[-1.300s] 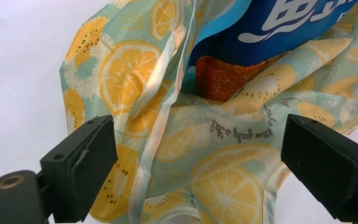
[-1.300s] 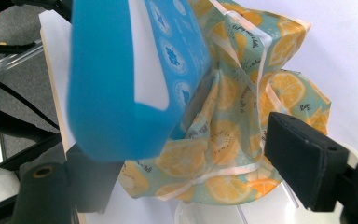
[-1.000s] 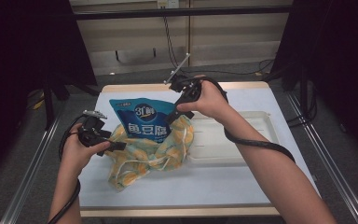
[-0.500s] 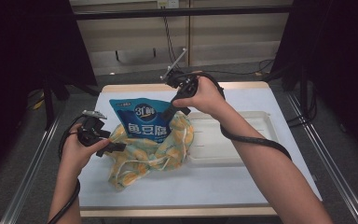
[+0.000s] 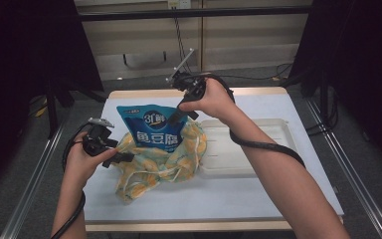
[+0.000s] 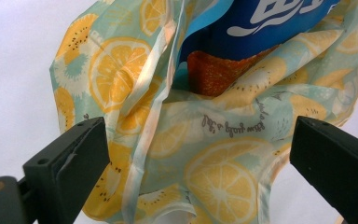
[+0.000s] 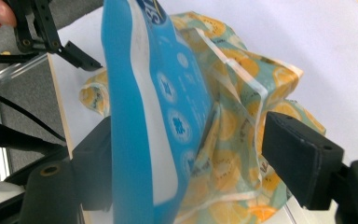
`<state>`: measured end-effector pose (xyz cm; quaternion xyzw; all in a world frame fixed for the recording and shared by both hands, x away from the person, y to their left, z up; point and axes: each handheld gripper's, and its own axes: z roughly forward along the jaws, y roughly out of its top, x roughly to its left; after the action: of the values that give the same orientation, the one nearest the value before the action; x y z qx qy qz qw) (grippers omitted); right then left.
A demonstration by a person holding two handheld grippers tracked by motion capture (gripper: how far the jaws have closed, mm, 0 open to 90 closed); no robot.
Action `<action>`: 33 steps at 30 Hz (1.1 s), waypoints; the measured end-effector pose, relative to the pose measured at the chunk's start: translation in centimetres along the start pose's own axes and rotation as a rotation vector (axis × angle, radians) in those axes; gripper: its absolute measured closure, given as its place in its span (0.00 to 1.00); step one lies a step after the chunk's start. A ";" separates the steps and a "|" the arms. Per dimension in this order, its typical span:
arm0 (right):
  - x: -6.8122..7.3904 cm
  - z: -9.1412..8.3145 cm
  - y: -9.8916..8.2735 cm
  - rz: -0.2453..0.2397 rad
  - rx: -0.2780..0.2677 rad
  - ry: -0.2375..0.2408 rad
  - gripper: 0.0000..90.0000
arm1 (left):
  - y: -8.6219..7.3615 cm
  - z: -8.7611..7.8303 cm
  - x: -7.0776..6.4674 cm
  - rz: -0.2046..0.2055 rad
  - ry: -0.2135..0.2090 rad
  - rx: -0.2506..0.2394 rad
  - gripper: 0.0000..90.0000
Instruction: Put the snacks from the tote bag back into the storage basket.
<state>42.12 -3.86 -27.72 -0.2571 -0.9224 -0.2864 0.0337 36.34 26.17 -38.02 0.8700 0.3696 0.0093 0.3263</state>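
Note:
A blue snack bag (image 5: 151, 127) stands upright inside a lemon-print fabric bag (image 5: 166, 164) on the white table. My right gripper (image 5: 177, 115) reaches down over the snack bag's top right corner. In the right gripper view the blue snack bag (image 7: 154, 116) runs between the jaws of my right gripper (image 7: 189, 149). One jaw lies against it and the other stands apart; they have just closed a little. My left gripper (image 5: 123, 157) sits at the fabric bag's left edge. Its jaws have just been opening and straddle the fabric bag (image 6: 200, 154) without pressing, my left gripper (image 6: 200, 144) wide.
A shallow white tray (image 5: 258, 149) lies on the table right of the fabric bag. The table's wooden front edge (image 5: 204, 226) runs along the near side. Metal rails flank the table. The left gripper (image 7: 51, 32) shows far off in the right gripper view.
My right hand has shifted slightly up and toward the far side at the top of the blue bag. The left hand and both bags have stayed put.

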 end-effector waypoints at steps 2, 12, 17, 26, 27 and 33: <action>0.0 0.2 0.2 0.002 -0.001 -0.003 0.28 | 0.0 0.0 0.0 0.010 -0.002 0.004 0.05; 0.1 0.9 0.9 -0.004 0.010 0.015 0.37 | 0.0 0.0 0.0 0.010 -0.003 0.002 0.05; 0.2 1.0 1.2 -0.007 0.015 0.016 0.41 | 0.0 0.0 0.1 0.020 0.001 0.013 0.05; 0.3 1.4 1.5 -0.007 0.007 0.026 0.45 | -0.1 0.1 0.1 0.006 0.001 0.002 0.05; 0.2 1.4 1.5 -0.015 0.004 0.025 0.45 | -0.1 0.1 0.1 0.000 0.002 -0.004 0.05; 0.3 1.6 1.8 -0.023 0.009 0.031 0.50 | -0.1 0.1 0.1 0.007 -0.001 -0.002 0.05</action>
<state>42.87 -1.58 -28.10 -0.2418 -0.9260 -0.2864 0.0459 36.37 26.27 -38.14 0.8709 0.3665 0.0103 0.3271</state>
